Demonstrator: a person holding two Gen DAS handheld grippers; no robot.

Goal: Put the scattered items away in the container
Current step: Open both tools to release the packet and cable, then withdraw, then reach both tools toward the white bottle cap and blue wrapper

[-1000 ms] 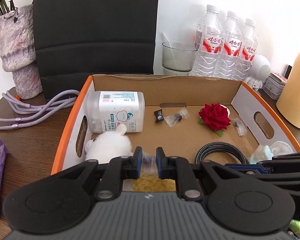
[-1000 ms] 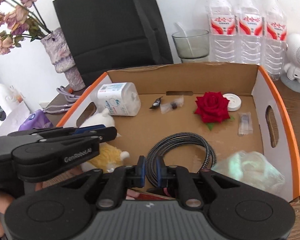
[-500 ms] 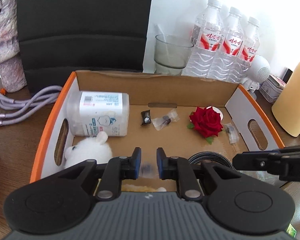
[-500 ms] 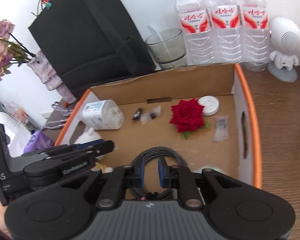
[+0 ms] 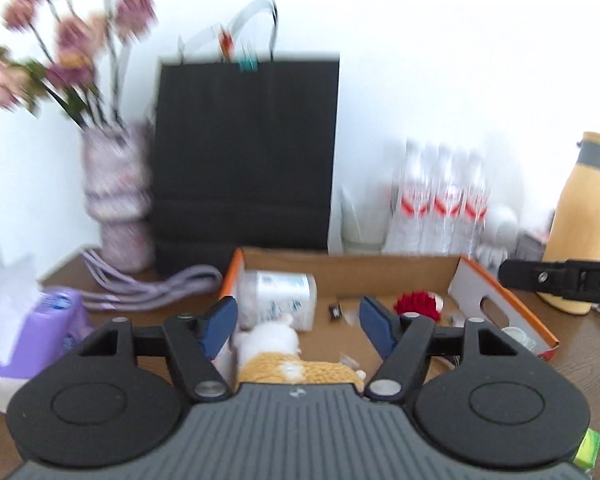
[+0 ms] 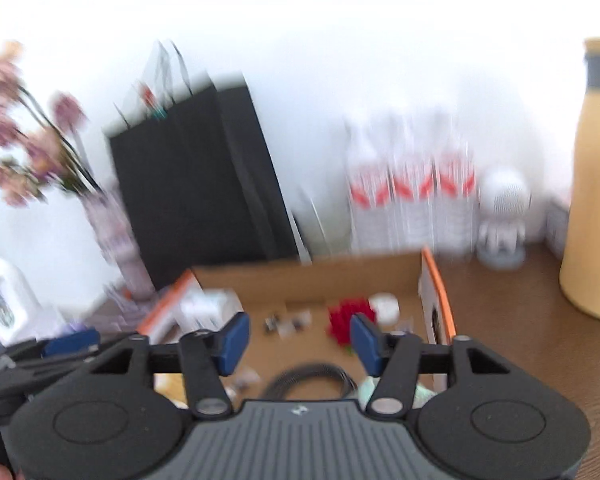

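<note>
Both grippers [image 5: 298, 326] [image 6: 298, 338] agape above box [image 5: 352, 266]

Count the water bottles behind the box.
3. The bottles stand side by side against the wall behind the box's back right corner: left bottle, middle bottle, right bottle. Motion blur could hide another behind them.

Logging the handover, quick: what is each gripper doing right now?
Left gripper: open, holding nothing, above the cardboard box.
Right gripper: open, holding nothing.
</note>
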